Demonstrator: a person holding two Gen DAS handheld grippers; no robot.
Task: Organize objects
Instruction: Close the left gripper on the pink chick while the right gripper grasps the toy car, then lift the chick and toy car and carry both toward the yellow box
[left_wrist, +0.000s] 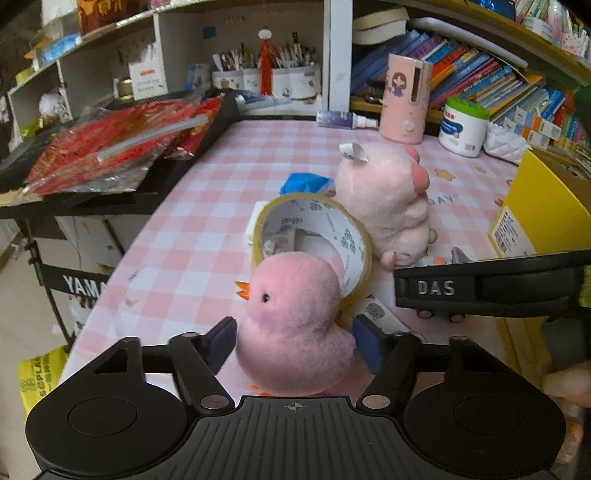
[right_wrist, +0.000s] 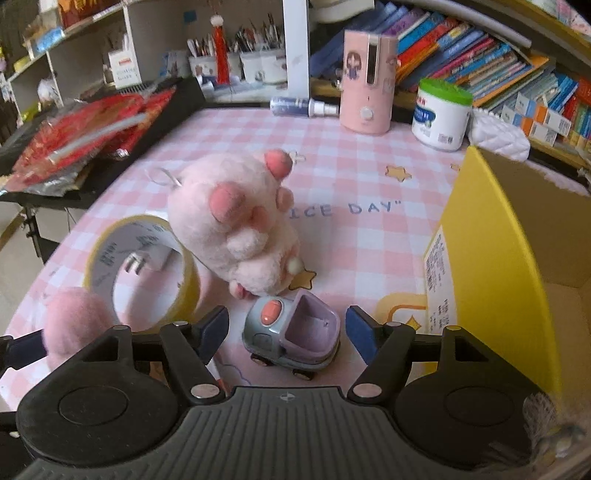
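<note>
Pink plush duck (left_wrist: 291, 328): upright on the pink checked tablecloth (left_wrist: 192, 236), beak toward the cloth's left edge, sitting between the 2 pads of the left gripper (left_wrist: 293, 345); jaws part-spread, both pads at the plush flanks, firm pressing not clear. Tape roll (left_wrist: 314, 240): directly behind the duck, tilted on edge, touching it. Pink plush pig (left_wrist: 384, 199): behind and right of the tape roll, leaning. Toy car (right_wrist: 291, 336): right of the duck, between the spread pads of the right gripper (right_wrist: 288, 334), gaps on both sides, nothing pinched. Yellow box (right_wrist: 495, 236): right of the car, open top, wall close beside the right pad. Free cloth lies behind the pig; the left edge drops off near the duck.
</note>
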